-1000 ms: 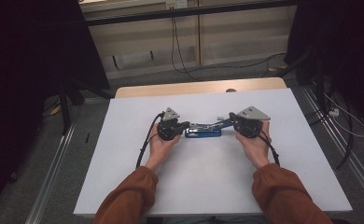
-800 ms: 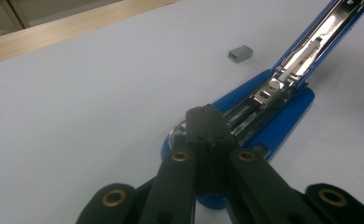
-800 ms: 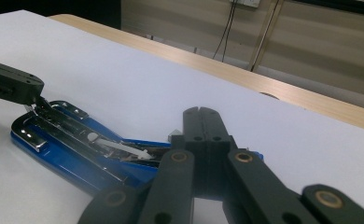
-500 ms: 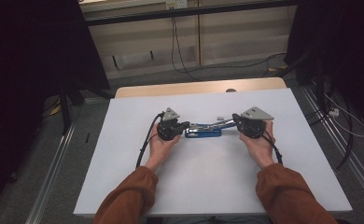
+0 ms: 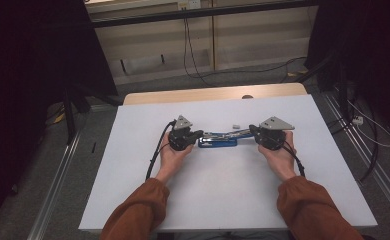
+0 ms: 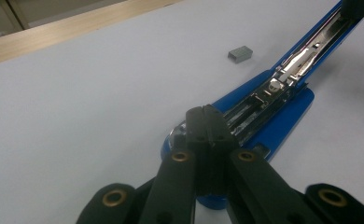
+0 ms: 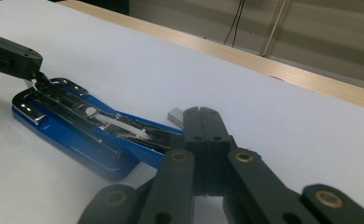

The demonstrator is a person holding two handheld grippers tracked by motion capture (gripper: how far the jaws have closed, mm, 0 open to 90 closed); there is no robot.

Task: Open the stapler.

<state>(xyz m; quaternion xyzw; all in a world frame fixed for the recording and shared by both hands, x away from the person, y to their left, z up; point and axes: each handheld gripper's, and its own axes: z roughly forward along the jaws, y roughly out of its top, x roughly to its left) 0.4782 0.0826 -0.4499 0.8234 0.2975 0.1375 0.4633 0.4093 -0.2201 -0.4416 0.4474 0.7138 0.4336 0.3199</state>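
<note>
Both grippers are lying closed at opposite ends of the blue stapler (image 5: 218, 142) on the white table (image 5: 223, 200). The left gripper (image 6: 207, 122) is pressing its shut jaws onto the stapler's base end, while the right gripper (image 7: 203, 122) is meeting the swung-open blue top. A small block of staples (image 6: 240, 55) is sitting just beside the stapler's open metal channel.

Blue stapler (image 5: 218, 142), grey staples (image 6: 239, 54), white table (image 5: 233, 190)

High view looks down from above; both gripper views (close, low) share the blue stapler (image 5: 218, 139).
</note>
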